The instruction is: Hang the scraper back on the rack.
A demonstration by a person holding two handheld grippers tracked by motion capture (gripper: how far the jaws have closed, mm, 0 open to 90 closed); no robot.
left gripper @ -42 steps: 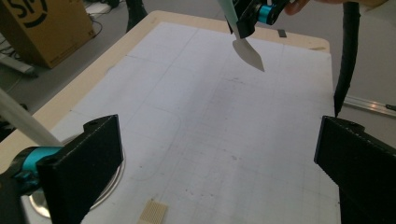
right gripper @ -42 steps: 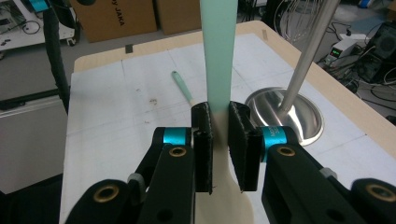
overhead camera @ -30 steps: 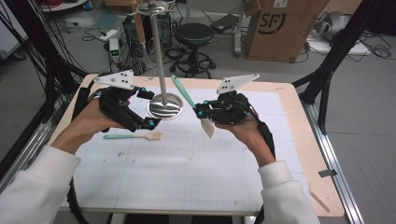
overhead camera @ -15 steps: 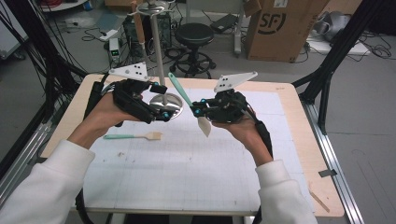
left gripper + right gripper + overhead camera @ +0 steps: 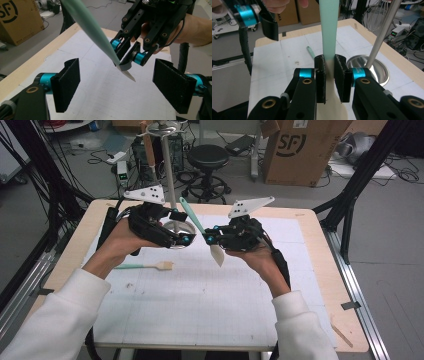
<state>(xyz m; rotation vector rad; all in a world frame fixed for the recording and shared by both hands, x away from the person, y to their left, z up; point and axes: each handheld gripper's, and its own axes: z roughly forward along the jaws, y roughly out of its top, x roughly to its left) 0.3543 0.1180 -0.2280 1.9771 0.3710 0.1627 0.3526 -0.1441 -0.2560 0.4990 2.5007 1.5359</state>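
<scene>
My right gripper [image 5: 210,239] is shut on a spatula [image 5: 192,217] where its teal handle meets the cream blade [image 5: 217,255]. The handle slants up and to the left and the blade hangs down. In the right gripper view the pads [image 5: 320,75] press on the spatula [image 5: 329,32] from both sides. My left gripper [image 5: 187,239] faces it from the left, close by. Its jaws have just been closing but still stand wide apart in the left gripper view, with the spatula handle [image 5: 95,37] ahead of them and nothing pressed between the pads [image 5: 66,85].
A second teal-handled utensil [image 5: 145,266] lies on the white grid mat [image 5: 200,300], front left. A metal stand with a round base [image 5: 176,226] and a pole [image 5: 169,180] rises behind the left gripper. A wooden stick [image 5: 342,335] lies near the table's right front corner.
My left hand has moved to the right, in front of the stand's base, up to the held spatula. The right hand and spatula have stayed in place.
</scene>
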